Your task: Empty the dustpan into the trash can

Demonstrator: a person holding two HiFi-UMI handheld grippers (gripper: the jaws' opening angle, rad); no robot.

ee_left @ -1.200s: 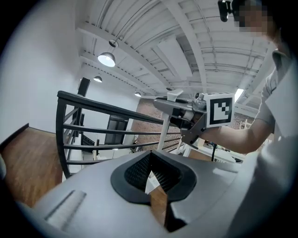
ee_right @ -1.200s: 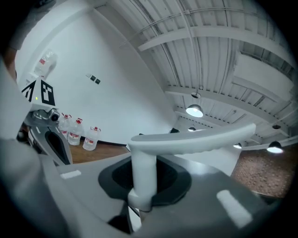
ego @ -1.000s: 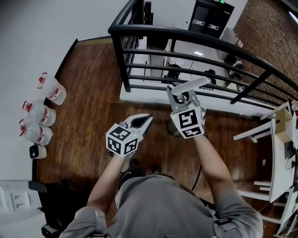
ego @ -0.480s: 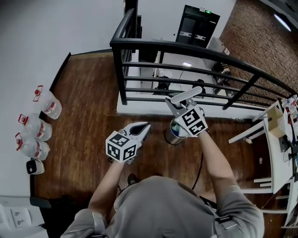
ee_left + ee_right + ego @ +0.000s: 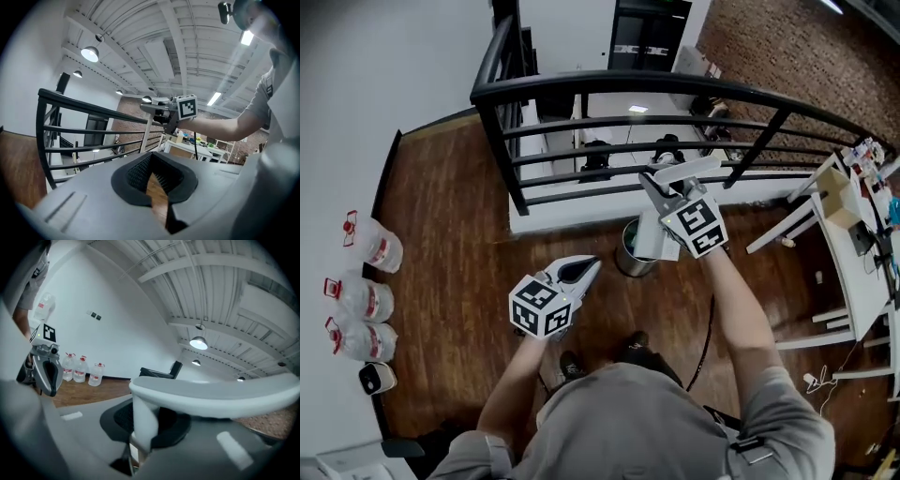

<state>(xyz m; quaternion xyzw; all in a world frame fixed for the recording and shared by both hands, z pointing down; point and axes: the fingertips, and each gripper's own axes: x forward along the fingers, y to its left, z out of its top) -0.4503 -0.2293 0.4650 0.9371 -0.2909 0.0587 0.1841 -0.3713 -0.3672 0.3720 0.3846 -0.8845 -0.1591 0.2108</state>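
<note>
A white dustpan's long handle (image 5: 685,169) sticks out across my right gripper (image 5: 664,185), whose jaws are closing on it. The white pan (image 5: 648,234) hangs below that gripper, over the rim of a small metal trash can (image 5: 625,255) that stands on the wood floor by the railing. In the right gripper view the handle (image 5: 215,394) crosses the picture and a white stem (image 5: 143,420) runs down between the pads. My left gripper (image 5: 583,270) hovers shut and empty to the left of the can; its own view shows the pads (image 5: 136,176) meeting at the tips.
A black metal railing (image 5: 609,89) curves just behind the can. Three water bottles (image 5: 358,300) stand along the left wall. A white table frame (image 5: 839,244) is at the right. A black cable (image 5: 705,342) runs down by the person's right arm.
The right gripper with the dustpan has swung right and forward, and the pan now hangs at the trash can. The left gripper stays shut, slightly shifted. The head view has turned.
</note>
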